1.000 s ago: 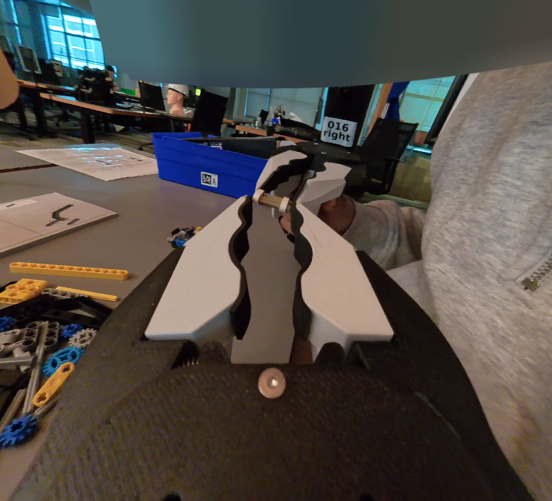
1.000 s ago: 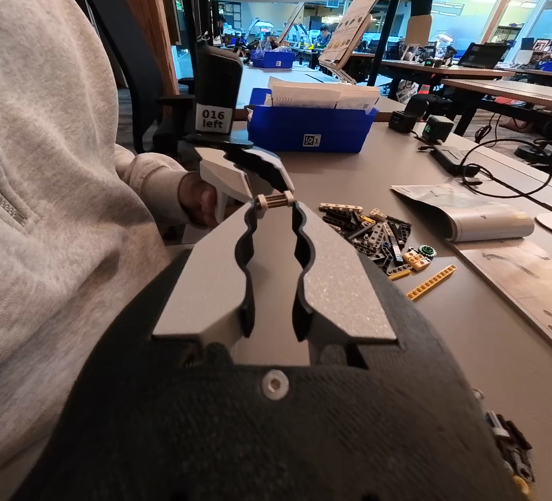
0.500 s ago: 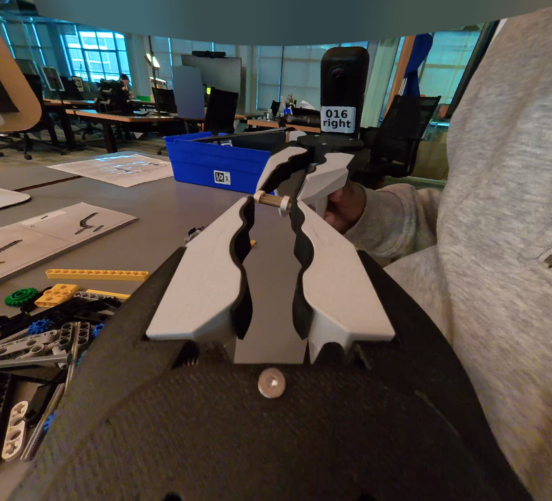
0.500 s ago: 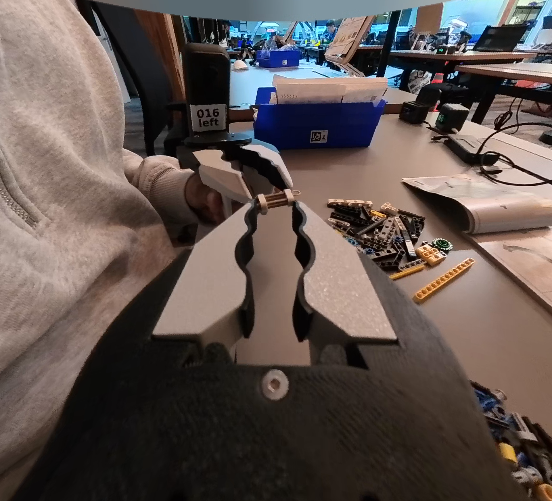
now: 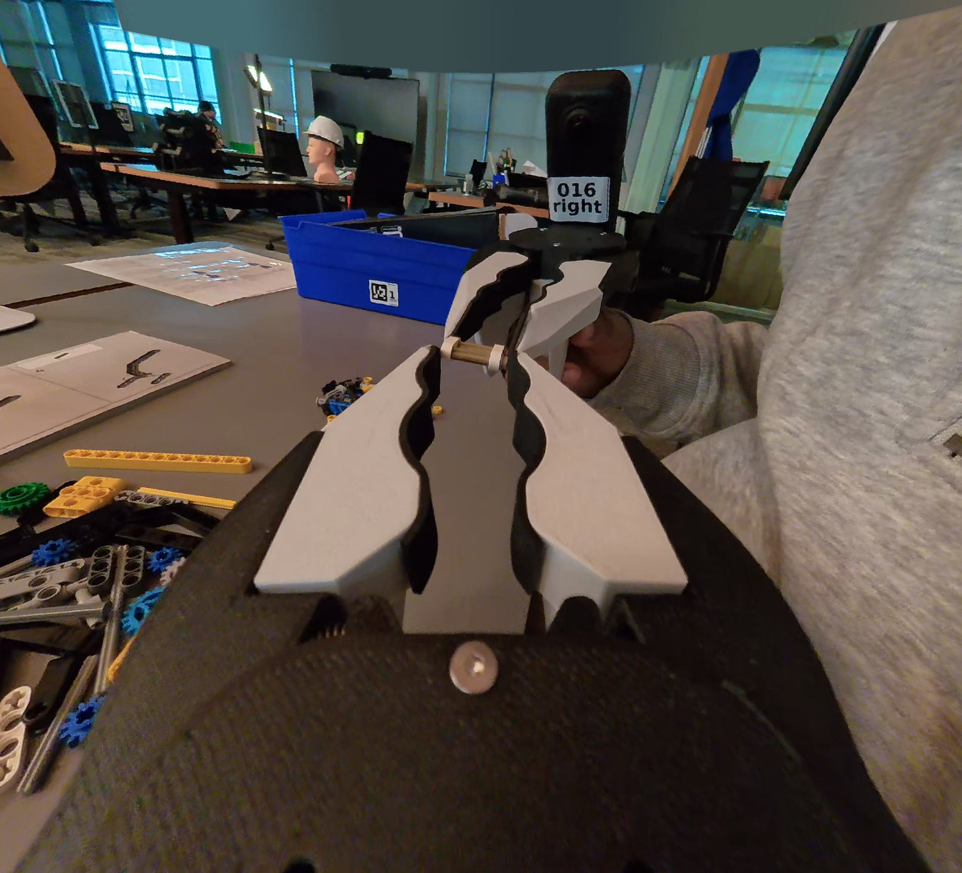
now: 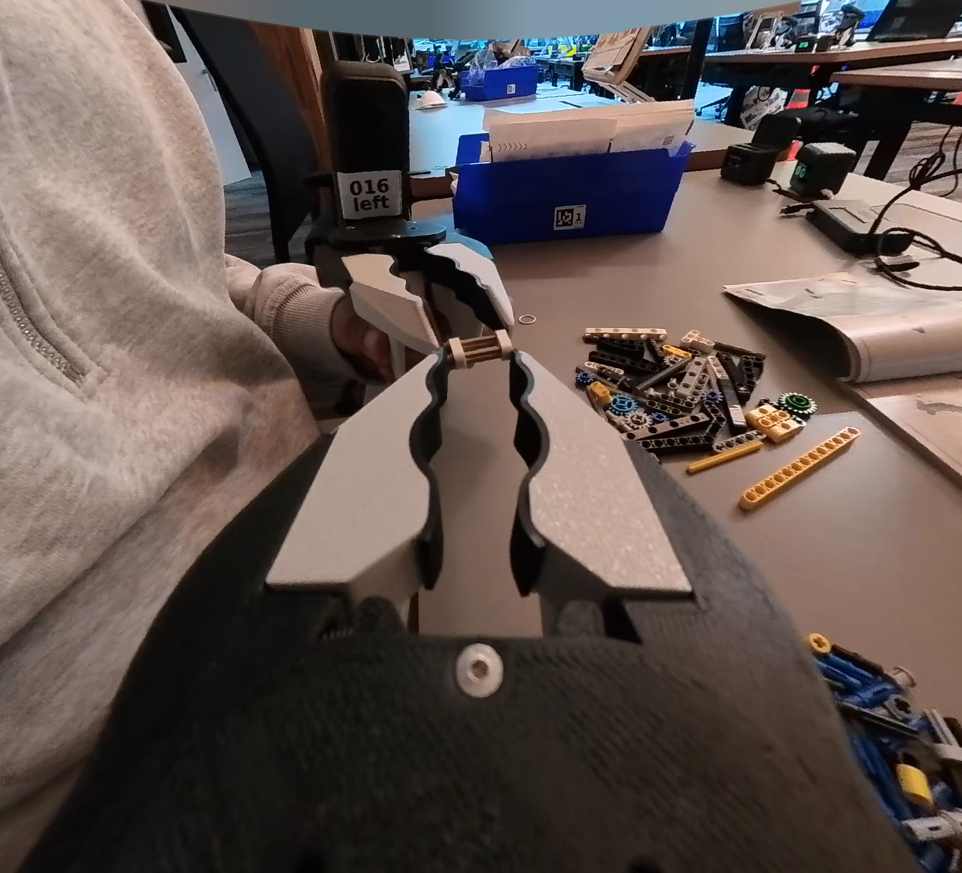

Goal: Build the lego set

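Ribbed tan spool with white flanges pinched between both grippers' tips

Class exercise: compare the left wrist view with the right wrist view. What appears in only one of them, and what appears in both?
Only the left wrist view shows a white hard hat on a far desk. Only the right wrist view shows black chargers and cables. Both show the tan axle piece held between the left tool and the right tool, the blue bin and the long yellow beam.

tan ribbed lego piece | white end collars | horizontal | held above table
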`<state>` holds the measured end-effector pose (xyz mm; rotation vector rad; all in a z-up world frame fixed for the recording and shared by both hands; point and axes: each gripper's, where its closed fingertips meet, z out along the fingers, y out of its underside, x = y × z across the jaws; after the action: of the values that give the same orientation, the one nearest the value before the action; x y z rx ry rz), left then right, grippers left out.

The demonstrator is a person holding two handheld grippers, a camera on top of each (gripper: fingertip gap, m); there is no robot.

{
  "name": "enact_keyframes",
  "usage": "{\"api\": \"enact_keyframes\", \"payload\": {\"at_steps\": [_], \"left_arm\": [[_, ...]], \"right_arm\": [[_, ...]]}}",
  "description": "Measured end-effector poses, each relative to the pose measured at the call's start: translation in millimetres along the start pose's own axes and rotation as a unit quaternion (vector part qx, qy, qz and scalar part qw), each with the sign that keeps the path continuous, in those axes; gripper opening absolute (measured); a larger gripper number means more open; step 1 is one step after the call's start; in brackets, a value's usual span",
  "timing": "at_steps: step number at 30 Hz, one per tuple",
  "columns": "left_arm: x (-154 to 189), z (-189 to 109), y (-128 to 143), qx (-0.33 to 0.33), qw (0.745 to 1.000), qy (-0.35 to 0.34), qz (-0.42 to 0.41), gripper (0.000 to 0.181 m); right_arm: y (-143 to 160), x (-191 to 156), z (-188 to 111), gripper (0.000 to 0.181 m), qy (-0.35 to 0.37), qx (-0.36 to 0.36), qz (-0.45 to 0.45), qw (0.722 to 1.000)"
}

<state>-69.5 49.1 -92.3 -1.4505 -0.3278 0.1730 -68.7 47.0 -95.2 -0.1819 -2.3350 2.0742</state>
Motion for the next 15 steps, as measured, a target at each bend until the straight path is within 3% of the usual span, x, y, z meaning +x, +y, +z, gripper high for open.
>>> {"api": "enact_keyframes", "payload": {"at_steps": [15], "left_arm": [[1.1, -1.4, 4.5, -0.014, 1.0, 0.009, 0.004, 0.024]], "right_arm": [[4.6, -1.8, 1.5, 0.023, -0.006, -0.013, 0.001, 1.0]]}}
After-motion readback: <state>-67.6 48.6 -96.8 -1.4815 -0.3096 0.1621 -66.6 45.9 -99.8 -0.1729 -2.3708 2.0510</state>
